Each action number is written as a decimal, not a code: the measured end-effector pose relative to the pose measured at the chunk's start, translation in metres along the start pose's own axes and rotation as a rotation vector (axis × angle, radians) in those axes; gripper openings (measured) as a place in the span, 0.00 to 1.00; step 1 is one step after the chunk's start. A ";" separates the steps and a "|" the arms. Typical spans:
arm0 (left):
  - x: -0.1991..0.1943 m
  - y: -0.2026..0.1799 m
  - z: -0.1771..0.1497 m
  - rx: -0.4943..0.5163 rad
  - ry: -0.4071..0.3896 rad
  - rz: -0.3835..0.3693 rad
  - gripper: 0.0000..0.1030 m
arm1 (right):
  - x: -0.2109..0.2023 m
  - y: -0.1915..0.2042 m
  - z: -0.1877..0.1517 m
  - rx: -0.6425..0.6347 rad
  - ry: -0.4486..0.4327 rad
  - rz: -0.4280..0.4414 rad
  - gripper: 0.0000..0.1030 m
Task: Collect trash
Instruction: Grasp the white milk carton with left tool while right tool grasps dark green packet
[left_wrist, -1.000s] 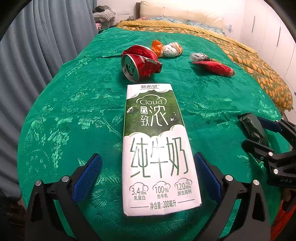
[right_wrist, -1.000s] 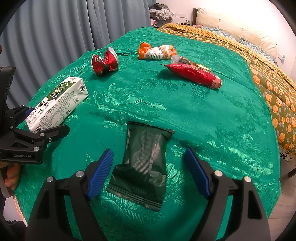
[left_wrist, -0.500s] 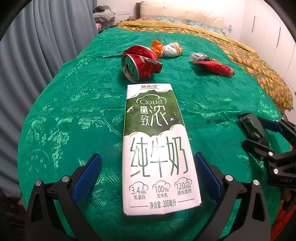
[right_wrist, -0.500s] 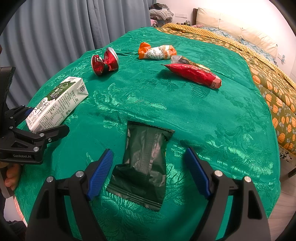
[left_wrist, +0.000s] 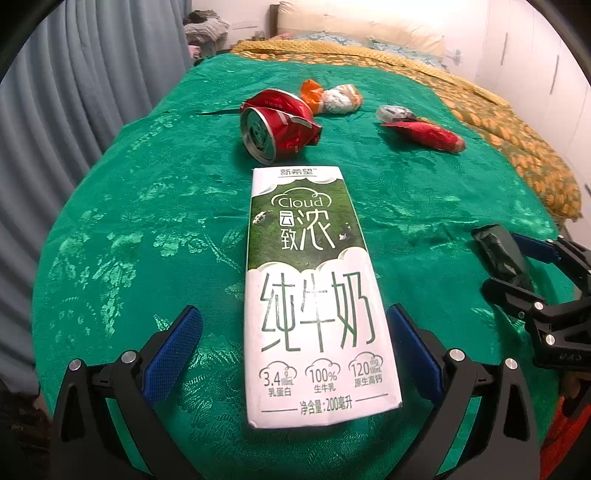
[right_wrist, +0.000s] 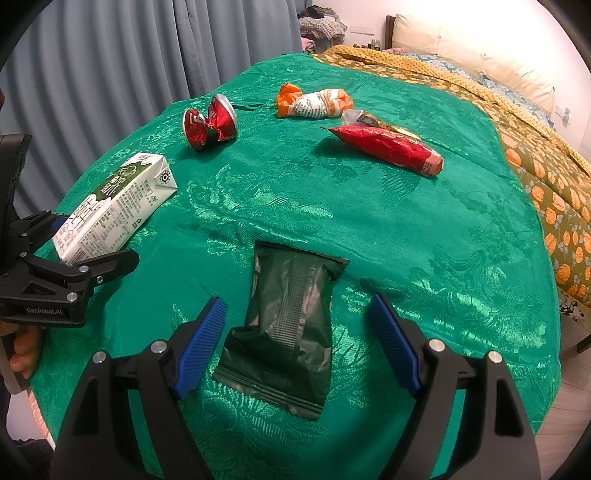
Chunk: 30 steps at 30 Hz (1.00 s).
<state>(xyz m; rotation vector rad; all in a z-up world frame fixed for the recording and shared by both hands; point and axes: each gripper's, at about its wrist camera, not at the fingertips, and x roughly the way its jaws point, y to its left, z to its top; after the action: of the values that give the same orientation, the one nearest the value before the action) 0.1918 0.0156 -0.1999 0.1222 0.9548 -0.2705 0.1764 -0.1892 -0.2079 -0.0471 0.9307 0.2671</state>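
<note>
Both grippers spread wide, gripping nothing.
Left gripper (left_wrist: 291, 349) fingers flank boxy milk carton (left_wrist: 314, 295); right gripper (right_wrist: 297, 345) fingers flank crinkled dark foil pouch (right_wrist: 286, 325).

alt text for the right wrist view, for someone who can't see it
The open right gripper straddles a dark green snack packet lying on a green bedspread, its blue-padded fingers clear of it. At left, the left gripper flanks a milk carton; beyond lie a crushed red can and wrappers.

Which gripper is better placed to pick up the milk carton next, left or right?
Left. The left gripper is open, its blue pads on either side of the milk carton. The right gripper straddles the dark green wrapper instead.
</note>
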 end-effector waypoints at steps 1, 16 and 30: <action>-0.001 0.002 0.001 0.006 0.006 -0.023 0.95 | -0.002 -0.002 0.000 0.008 0.014 0.010 0.77; -0.007 0.003 0.038 0.056 0.059 -0.039 0.89 | 0.003 0.004 0.024 0.095 0.138 -0.003 0.56; -0.037 -0.010 0.029 0.016 0.029 -0.113 0.46 | -0.066 -0.038 -0.003 0.196 -0.029 0.091 0.35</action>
<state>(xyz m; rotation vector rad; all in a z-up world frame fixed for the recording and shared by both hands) 0.1913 0.0057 -0.1526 0.0866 0.9896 -0.3815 0.1461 -0.2396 -0.1602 0.1795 0.9271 0.2587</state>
